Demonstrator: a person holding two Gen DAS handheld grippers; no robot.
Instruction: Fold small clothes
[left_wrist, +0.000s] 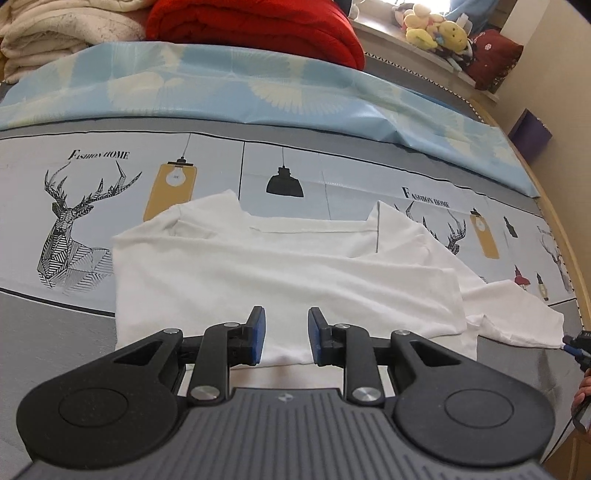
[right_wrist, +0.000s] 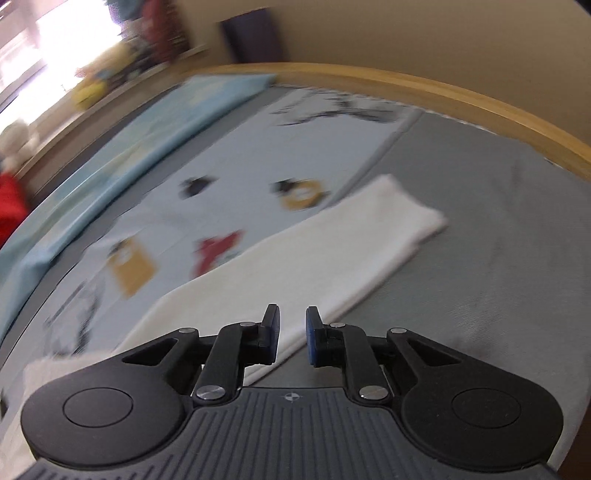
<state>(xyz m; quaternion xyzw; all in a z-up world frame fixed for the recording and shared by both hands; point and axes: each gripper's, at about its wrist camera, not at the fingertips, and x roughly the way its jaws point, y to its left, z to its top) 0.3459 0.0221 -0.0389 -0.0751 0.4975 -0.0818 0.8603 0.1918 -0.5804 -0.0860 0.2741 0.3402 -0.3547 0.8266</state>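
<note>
Left wrist view: the left gripper (left_wrist: 284, 334) hovers over the near edge of a white shirt (left_wrist: 280, 266), jaws apart, gripping nothing. The shirt lies partly folded on a printed bed cover (left_wrist: 332, 177), one sleeve trailing right. A red quilt (left_wrist: 255, 26) sits far behind.

Right wrist view, blurred: the right gripper (right_wrist: 292, 334) is narrowly parted and empty over the shirt's sleeve (right_wrist: 332, 243).

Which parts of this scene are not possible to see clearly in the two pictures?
- Right wrist view: motion blur smears the prints on the bed cover and the window-side items.
- Left wrist view: the left gripper body covers the near hem of the white shirt.
- Left wrist view: the right gripper is cut by the frame edge.
- Right wrist view: the sleeve base is hidden behind the gripper body.
</note>
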